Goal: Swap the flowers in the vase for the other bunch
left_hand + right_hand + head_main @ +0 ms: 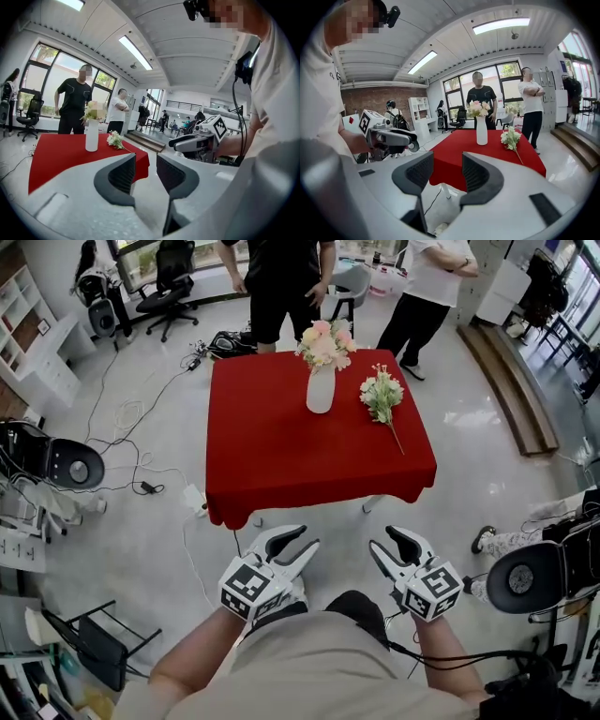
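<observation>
Vase (320, 390) well beyond right gripper (383, 538)

The left gripper (307, 537) and right gripper (382, 540) are held low before the torso, side by side and apart, both pointing forward and slightly down. The left jaws stand a little apart, the right jaws somewhat wider, with nothing between the fingers of either. Behind each, a bare forearm (187, 664) runs back, elbow out.
</observation>
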{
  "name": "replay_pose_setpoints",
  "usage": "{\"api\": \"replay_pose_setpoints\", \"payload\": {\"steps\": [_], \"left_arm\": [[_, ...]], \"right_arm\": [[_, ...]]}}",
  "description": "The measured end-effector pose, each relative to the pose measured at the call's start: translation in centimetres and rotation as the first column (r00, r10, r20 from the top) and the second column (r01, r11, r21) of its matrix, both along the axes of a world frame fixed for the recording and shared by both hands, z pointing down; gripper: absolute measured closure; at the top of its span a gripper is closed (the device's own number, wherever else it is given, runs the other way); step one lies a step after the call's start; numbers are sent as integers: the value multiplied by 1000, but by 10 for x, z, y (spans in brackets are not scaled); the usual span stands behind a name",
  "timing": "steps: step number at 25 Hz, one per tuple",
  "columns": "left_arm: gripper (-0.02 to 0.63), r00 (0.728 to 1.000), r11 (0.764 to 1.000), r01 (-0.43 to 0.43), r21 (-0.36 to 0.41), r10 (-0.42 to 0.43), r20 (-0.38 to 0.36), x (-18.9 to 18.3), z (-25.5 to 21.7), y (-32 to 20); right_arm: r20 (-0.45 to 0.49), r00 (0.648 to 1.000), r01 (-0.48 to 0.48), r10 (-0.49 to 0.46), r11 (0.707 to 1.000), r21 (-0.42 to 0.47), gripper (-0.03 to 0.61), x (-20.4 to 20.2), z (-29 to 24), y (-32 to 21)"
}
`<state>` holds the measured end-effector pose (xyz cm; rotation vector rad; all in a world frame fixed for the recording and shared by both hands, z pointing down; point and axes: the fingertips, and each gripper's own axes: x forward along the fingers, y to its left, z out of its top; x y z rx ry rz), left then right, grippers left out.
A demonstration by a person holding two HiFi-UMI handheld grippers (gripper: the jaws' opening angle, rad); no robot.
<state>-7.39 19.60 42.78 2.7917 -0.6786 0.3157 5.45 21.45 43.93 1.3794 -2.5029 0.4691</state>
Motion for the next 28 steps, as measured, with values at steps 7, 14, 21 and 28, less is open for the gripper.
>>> {"api": "replay_pose_setpoints", "payload": {"steps": [7, 14, 21, 28], "left_arm": [[445, 997, 997, 82, 7, -82, -8, -21, 2, -57], [384, 985, 984, 174, 34, -174, -10, -14, -5, -123], [304, 958, 952, 288, 99, -288, -17, 21, -26, -206], [202, 908, 904, 418, 83, -417, -37, 63, -43, -298]], "right_arm": [[-30, 999, 32, -32, 999, -6, 387, -23, -4, -50], [-33, 998, 48, -48, 999, 2, 382, -24, -6, -99], [-12, 995, 101, -101, 995, 2, 353, -3, 2, -165], [22, 986, 165, -164, 986, -10, 324, 39, 0, -226]]}}
